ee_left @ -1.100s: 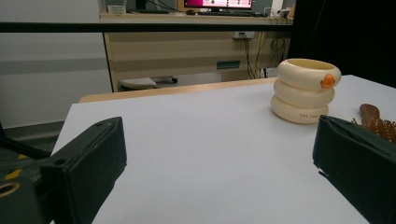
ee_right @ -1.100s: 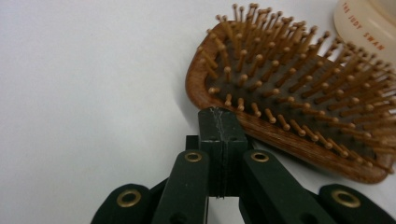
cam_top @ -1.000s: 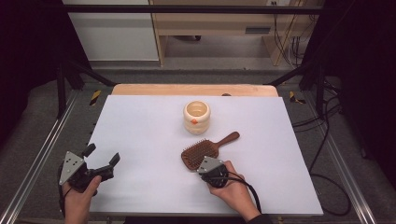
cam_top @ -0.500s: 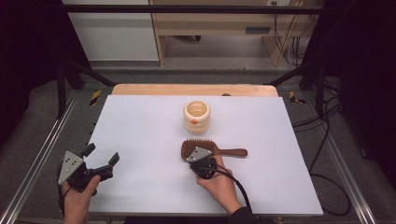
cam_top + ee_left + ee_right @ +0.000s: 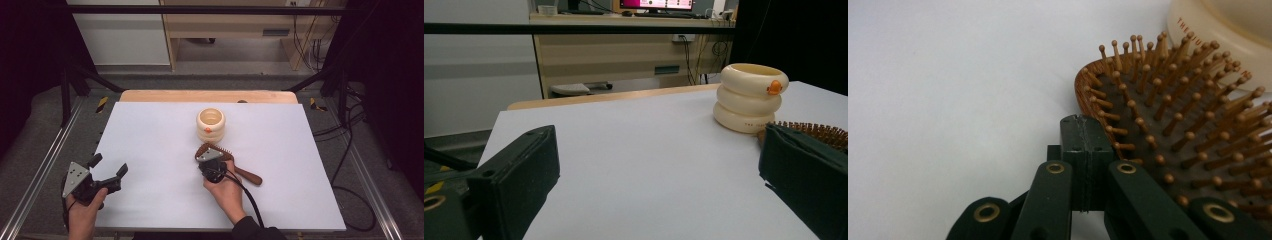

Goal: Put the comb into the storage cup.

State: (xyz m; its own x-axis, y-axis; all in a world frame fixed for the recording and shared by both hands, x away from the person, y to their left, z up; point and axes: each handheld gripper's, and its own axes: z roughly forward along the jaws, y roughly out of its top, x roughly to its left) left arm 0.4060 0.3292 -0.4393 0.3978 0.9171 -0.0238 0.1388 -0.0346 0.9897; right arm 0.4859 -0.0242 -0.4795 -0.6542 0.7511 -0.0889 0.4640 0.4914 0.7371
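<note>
Swung round since a second ago, the hairbrush [image 5: 226, 161] lies mid-desk, head touching the cream pot [image 5: 210, 125]; my right fingers [image 5: 1082, 145] are clenched against its rim, left fingers [image 5: 107, 165] released.

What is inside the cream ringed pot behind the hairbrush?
The pot opens upward; its cream inner wall shows nothing inside. Its floor is hidden by the rim. The hairbrush lies just in front.

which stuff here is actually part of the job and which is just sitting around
In the job:
- wooden hairbrush, bristles up, pushed along the table
- right gripper, jaws shut, pressed against the brush head's edge

Lying about:
- cream ringed cup, standing just behind the brush
- left gripper, open, off to the side over bare white tabletop
</note>
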